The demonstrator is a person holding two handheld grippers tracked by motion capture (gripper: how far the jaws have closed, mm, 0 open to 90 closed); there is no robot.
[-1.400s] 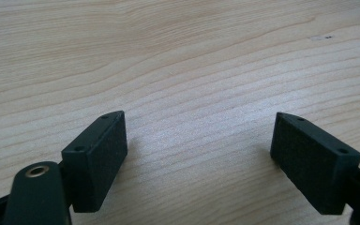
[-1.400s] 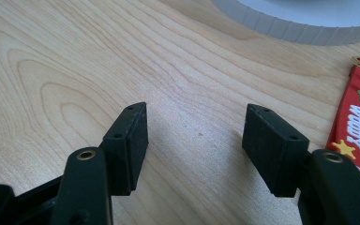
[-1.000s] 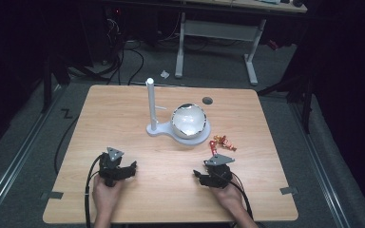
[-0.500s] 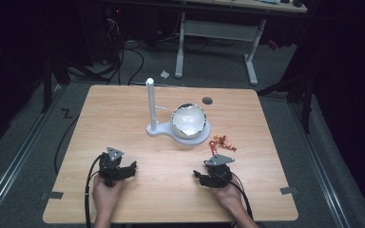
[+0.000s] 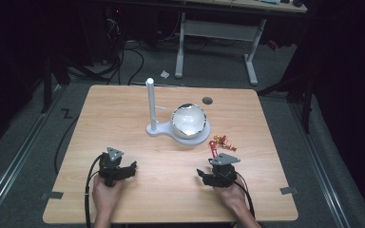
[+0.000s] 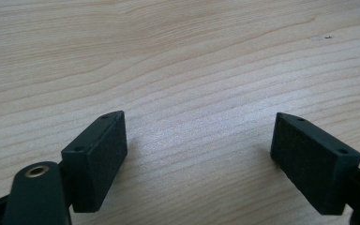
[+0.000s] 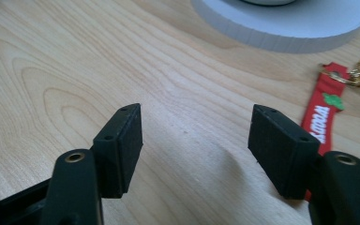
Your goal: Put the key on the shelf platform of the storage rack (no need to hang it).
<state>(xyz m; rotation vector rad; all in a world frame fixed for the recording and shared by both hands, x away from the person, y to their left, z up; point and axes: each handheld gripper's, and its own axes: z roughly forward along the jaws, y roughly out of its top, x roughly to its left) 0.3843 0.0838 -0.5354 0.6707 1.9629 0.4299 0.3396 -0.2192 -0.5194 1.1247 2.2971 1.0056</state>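
A red keychain strap with gold-coloured charms lies on the wooden table, right of a shiny bowl. The bowl sits on the round white base of a stand with an upright white post. My right gripper rests near the table's front, just short of the strap. Its jaws have just been opening and stand open over bare wood, with the strap beside the right jaw. My left gripper rests at the front left, open, with nothing but wood between its jaws.
A dark round hole sits in the table behind the bowl. The stand's white base lies ahead of the right gripper. Cables trail from both grippers over the front edge. A desk frame and floor cables lie beyond the table.
Both hands stay in about the same places. The right gripper's jaws look a little wider apart than before.
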